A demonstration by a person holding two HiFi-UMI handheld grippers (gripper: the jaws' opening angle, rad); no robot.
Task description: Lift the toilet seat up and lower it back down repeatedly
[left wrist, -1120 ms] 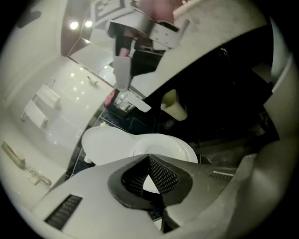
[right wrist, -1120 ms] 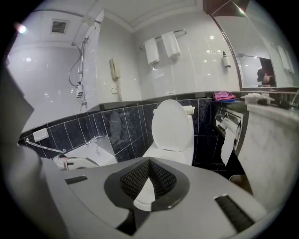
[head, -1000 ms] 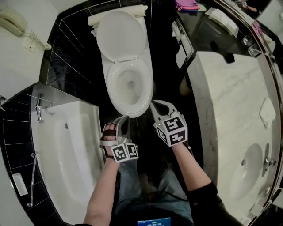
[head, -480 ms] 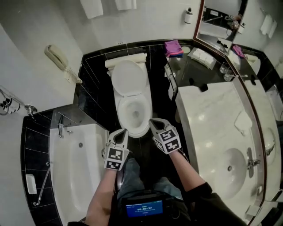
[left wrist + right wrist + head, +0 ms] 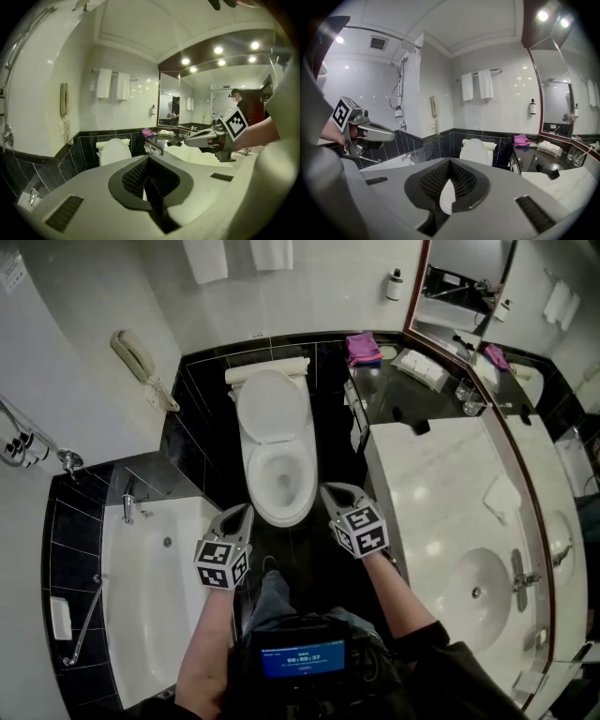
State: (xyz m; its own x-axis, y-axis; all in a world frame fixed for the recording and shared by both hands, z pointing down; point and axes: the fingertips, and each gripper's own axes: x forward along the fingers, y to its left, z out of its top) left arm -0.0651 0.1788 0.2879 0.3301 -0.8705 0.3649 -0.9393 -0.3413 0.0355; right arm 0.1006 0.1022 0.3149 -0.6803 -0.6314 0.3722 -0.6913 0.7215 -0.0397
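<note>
My left gripper (image 5: 246, 510), right gripper (image 5: 328, 490): jaws clenched, empty. Toilet seat (image 5: 281, 519) ahead, below, lengthwise away from me; neither nearer.

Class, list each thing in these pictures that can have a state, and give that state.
Toilet lid: raised, upright.
Left gripper: shut, holding nothing.
Right gripper: shut, holding nothing.
Wall phone: hung up.
Towels: hanging.

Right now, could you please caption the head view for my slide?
Left hand-held gripper and right hand-held gripper, both shut and empty, before a toilet with raised lid; bathtub left, sink right.
</note>
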